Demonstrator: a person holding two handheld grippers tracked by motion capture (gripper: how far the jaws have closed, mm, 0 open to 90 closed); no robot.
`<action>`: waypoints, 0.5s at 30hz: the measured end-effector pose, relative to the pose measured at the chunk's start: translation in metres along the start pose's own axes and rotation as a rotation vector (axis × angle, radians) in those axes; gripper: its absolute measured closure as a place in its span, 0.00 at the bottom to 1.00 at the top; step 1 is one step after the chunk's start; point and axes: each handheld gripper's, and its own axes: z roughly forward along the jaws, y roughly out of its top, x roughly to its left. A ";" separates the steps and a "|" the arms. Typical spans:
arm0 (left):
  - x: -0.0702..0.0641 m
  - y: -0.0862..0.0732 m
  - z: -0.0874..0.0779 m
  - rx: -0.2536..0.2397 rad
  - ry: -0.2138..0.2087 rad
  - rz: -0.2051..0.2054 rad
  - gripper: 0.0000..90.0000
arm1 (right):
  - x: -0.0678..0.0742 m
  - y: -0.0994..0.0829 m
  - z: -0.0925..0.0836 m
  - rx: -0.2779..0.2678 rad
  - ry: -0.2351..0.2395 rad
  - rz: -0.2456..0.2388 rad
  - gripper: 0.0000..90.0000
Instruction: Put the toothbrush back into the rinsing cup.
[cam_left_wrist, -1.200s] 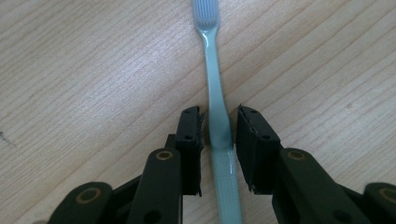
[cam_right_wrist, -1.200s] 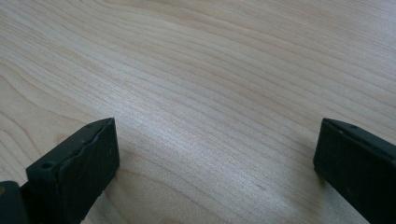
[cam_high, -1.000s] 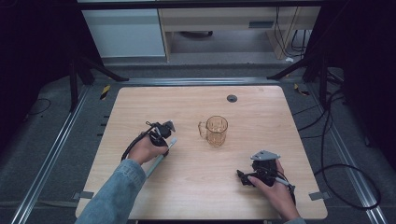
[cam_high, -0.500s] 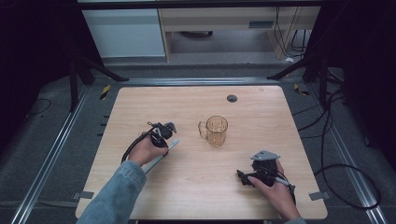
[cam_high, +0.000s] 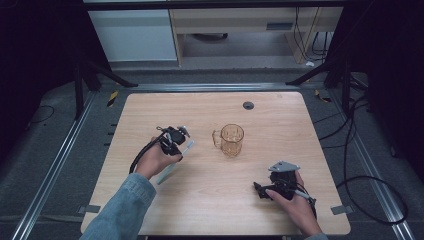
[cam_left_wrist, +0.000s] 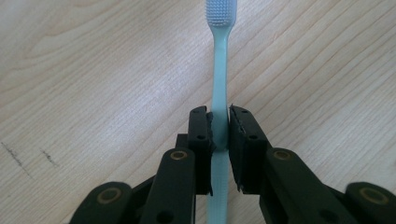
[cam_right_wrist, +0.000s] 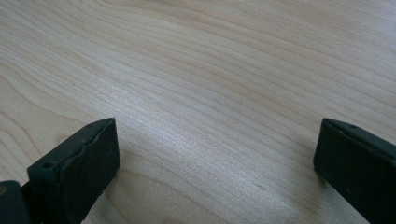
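Gripping a Toothbrush, One Slip From Trouble

Clamping the pale blue-green toothbrush (cam_left_wrist: 219, 84) at mid-handle, the left gripper (cam_left_wrist: 219, 135) has its two black pads pressed flat to either side of the thin stem, bristle head pointing away over the wooden table (cam_left_wrist: 93, 70). The jaws have just finished closing on it. In the high view the left gripper (cam_high: 172, 140) sits left of centre, w/ the toothbrush (cam_high: 176, 162) slanting back beneath the hand, its tail toward the near edge.

Nearest the person, the right gripper (cam_high: 280, 187) rests low by the near-right part of the table (cam_high: 150, 107), jaws spread wide and nothing between them (bare wood in its own view).

Farther out, just right of the left gripper, stands an amber glass mug (cam_high: 231, 140), upright, handle facing left. Beyond it, a small dark round fitting (cam_high: 248, 105) lies near the far edge.

Risks, as judged from here: the handle is narrow and smooth, so it could pivot or slide in the pads on lifting, esp. w/ the long tail hanging behind the grip. If the mug is the destination, a swinging head may clip its rim and tip it; the glass looks light and nothing steadies it, the right gripper being well apart.
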 end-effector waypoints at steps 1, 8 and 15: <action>0.000 0.001 -0.002 -0.009 0.004 0.003 0.87 | 0.000 0.000 0.000 0.000 0.000 0.000 0.01; -0.001 0.006 -0.018 -0.065 0.018 0.007 0.88 | 0.000 0.000 0.000 0.000 -0.002 -0.003 0.01; 0.002 0.009 -0.034 -0.131 0.019 0.000 0.88 | 0.000 0.000 0.000 0.000 0.000 0.000 0.01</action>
